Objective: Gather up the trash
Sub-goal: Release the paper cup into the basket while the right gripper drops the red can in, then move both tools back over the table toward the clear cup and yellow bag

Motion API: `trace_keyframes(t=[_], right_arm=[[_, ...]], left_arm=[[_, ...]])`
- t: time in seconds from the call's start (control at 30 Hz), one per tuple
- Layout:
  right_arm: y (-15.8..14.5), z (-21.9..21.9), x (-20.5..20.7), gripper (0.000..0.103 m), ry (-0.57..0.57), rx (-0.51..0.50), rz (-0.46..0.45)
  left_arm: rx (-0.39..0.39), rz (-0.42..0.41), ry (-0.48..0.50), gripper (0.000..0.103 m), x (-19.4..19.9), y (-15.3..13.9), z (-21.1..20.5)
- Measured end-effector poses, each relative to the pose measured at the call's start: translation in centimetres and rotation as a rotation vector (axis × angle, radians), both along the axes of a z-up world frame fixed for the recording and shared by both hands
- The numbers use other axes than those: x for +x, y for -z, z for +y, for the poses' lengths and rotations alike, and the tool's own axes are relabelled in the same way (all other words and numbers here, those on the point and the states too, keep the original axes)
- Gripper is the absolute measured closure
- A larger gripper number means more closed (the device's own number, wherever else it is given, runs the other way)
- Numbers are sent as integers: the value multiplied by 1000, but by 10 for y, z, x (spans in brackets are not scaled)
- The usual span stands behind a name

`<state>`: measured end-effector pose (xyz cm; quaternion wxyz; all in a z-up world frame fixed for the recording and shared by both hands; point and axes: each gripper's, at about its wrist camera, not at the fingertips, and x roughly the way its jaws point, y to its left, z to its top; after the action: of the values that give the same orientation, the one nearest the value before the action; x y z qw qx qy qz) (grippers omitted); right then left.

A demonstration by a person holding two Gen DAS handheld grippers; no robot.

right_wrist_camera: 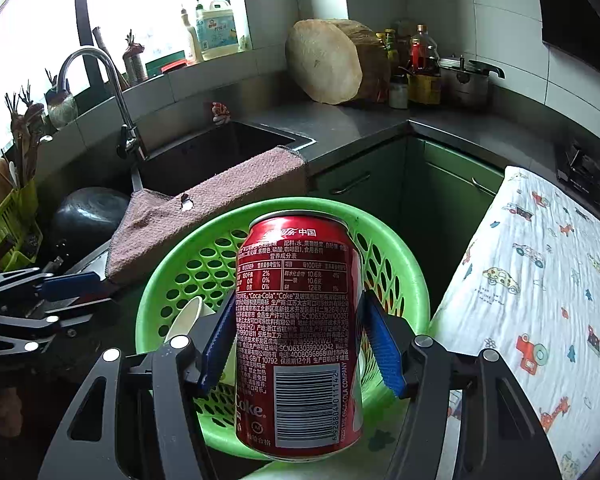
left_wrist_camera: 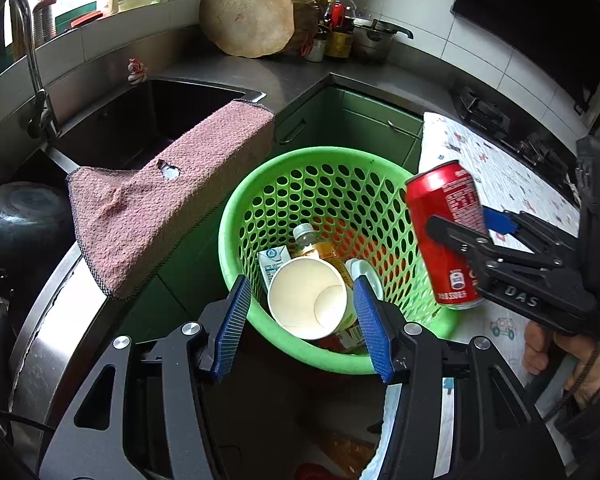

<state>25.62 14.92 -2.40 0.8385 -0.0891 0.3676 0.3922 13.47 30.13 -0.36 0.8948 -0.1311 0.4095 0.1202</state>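
Observation:
A green perforated basket stands on the floor below both grippers. Inside it lie a white paper cup, a small bottle, a milk carton and a white lid. My left gripper is open above the basket's near rim, with nothing between its blue pads. My right gripper is shut on a red cola can, held upright over the basket. In the left wrist view the can hangs tilted over the basket's right rim.
A pink cloth drapes over the sink's edge, left of the basket. A dark wok sits at far left. A car-patterned cloth covers a surface on the right. Green cabinets stand behind; a chopping block and bottles are on the counter.

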Motion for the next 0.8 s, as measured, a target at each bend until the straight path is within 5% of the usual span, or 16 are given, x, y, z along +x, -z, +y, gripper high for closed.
trace_keyframes(t=[0.37,0.8], right_arm=[[18,6,3,38,-14,9,54],[-24,-82,-51,31,-21,22,-27]], left_arm=[[3,-15,-8,48,-9,-6,2],[21,-56,35,45,-14,-29,-30]])
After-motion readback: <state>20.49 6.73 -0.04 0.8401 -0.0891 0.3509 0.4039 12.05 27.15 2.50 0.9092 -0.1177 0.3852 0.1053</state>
